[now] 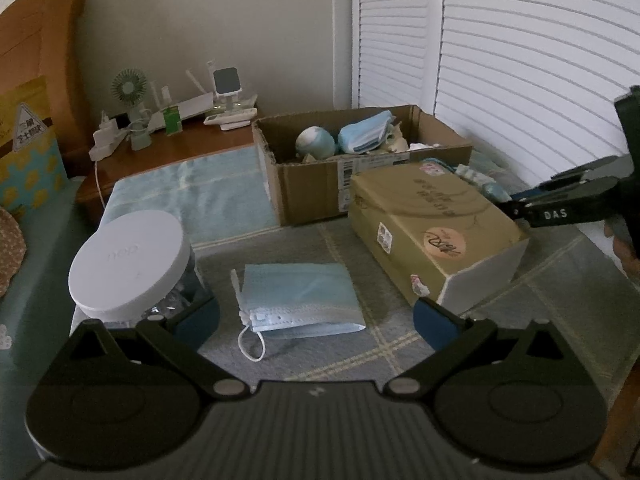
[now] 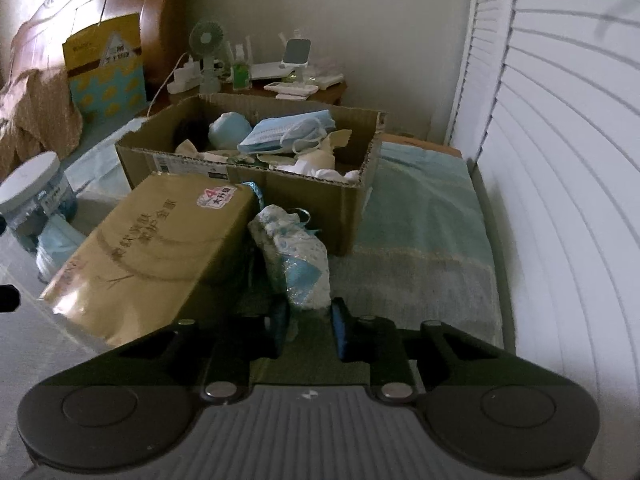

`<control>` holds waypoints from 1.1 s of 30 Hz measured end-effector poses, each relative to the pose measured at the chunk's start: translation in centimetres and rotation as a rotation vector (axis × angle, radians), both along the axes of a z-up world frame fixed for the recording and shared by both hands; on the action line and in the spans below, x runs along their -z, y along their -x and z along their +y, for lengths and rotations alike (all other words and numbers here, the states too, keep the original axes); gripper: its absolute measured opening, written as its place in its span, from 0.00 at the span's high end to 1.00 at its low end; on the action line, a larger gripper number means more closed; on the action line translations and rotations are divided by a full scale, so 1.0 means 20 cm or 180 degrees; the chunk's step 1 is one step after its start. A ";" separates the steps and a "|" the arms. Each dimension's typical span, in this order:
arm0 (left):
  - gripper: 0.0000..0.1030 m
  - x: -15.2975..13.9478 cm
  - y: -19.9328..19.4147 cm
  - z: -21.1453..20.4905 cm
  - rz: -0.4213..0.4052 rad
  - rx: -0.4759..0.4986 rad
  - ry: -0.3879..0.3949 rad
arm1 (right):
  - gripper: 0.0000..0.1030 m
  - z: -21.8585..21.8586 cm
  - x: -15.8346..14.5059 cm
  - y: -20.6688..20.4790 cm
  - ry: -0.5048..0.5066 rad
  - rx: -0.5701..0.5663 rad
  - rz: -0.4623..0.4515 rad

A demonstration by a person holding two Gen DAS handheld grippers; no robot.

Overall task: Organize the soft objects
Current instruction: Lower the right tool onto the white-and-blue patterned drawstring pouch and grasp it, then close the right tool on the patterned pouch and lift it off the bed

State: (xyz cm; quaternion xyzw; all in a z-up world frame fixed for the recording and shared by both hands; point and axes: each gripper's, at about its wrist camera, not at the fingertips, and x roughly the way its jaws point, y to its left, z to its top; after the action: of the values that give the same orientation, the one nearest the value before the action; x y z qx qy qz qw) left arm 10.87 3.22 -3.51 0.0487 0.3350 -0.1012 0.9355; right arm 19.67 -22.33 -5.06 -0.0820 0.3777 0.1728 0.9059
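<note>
Carton w/ masks, right gripper clamped on cloth bundle, left gripper apart.

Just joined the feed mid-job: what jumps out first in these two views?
The open cardboard box at the back, already holding face masks and other soft things. In front of it lies a tan package, and beside that a blue-and-white cloth bundle pinched in the right claw. A folded blue mask lies on the plaid cover before the open left claw.
</note>
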 end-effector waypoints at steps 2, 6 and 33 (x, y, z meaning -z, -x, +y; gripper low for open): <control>0.01 -0.01 0.01 0.00 -0.0012 0.0017 0.0009 | 0.75 -0.02 -0.01 0.04 0.0000 0.0089 -0.0014; 0.01 -0.02 0.01 0.00 -0.0030 0.0044 0.0032 | 0.75 -0.06 -0.05 0.11 -0.0075 0.0257 0.0009; 0.01 0.10 -0.14 -0.04 0.0070 -0.0057 -0.0185 | 0.41 0.01 0.04 0.21 0.0337 0.0199 -0.0160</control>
State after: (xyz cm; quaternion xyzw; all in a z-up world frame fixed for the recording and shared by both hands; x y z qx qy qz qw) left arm 13.62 2.45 -5.60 0.0718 0.3485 -0.0836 0.9308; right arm 15.38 -22.03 -5.84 -0.1223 0.3658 0.1221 0.9145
